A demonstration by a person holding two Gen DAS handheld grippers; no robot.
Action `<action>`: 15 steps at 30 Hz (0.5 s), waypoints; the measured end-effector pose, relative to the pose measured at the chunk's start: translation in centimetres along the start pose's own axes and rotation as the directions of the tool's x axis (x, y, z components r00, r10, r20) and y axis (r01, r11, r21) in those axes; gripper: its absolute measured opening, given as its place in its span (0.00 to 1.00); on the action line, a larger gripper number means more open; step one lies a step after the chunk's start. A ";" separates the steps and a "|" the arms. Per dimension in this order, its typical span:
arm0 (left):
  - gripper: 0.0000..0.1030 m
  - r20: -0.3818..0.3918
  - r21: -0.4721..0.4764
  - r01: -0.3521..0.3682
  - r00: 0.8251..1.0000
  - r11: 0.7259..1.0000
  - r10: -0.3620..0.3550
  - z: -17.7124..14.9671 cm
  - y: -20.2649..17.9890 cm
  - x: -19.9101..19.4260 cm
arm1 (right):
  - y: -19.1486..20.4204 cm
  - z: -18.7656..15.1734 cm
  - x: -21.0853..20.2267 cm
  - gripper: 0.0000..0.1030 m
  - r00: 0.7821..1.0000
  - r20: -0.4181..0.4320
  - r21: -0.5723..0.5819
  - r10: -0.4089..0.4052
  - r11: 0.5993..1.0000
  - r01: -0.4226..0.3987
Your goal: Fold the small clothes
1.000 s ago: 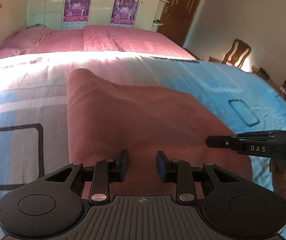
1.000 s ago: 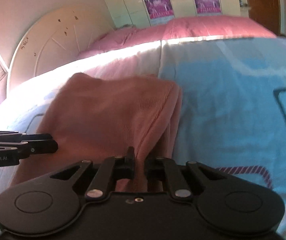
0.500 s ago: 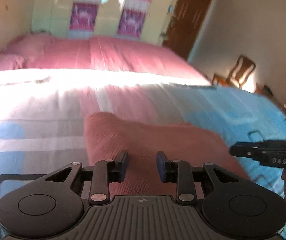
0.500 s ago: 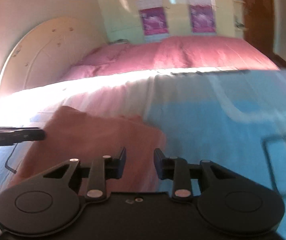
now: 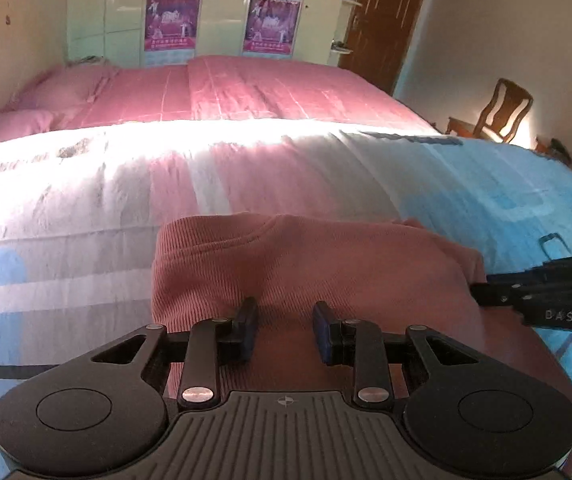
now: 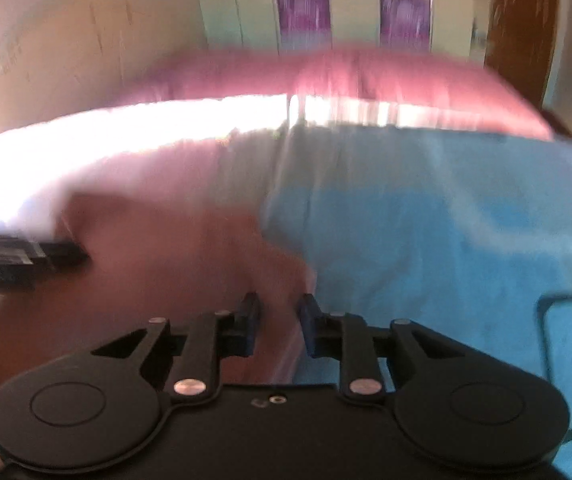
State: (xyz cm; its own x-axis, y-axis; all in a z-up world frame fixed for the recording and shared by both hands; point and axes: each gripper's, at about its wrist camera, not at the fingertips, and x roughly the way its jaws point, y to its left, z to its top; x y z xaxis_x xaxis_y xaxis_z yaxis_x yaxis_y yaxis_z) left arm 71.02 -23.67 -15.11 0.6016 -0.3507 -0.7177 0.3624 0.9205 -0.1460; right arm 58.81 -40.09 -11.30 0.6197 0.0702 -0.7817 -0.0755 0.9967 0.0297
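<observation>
We hold the left hand-held gripper (image 5: 284,330) tilted downward, its jaws parted with nothing pinched between them. Our right hand-held gripper (image 6: 277,326) also points down; its jaws have just been opening and stand apart, gripping nothing.

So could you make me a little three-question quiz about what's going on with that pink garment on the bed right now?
1. True or false: the left hand-held gripper is clamped on the pink garment.
2. What does the garment lie on: A) a chair, B) a bedspread, C) the floor?
3. Fill in: the right hand-held gripper is over the garment's ____ edge, seen from its own camera.

Key:
1. False; its jaws stand apart over the cloth with nothing pinched.
2. B, the bedspread.
3. Right; its jaws have just been opening, and no cloth is gripped between them.
</observation>
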 end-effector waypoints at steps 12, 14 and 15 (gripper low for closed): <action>0.30 0.060 -0.104 0.056 0.997 0.993 -0.050 -9.1 2.0 -12.4 | -0.8 -7.1 -9.8 0.34 0.985 0.065 0.121 0.159 0.979 -0.166; 0.29 0.047 -0.190 0.069 0.997 0.979 -0.061 -10.8 3.1 -12.6 | -0.9 -9.0 -10.5 0.33 0.976 0.045 0.188 0.212 0.958 -0.217; 0.30 0.039 -0.217 0.076 0.997 0.973 -0.069 -11.5 3.5 -12.3 | -0.7 -9.6 -10.5 0.33 0.972 0.033 0.199 0.232 0.952 -0.234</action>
State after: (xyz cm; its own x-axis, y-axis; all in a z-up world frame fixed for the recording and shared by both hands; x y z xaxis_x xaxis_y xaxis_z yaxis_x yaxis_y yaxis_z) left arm 56.64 -14.17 -14.64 0.6023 -0.4196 -0.6791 0.2434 0.9068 -0.3443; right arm 44.88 -41.96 -9.05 0.6111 0.3009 -0.7321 -0.0613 0.9401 0.3353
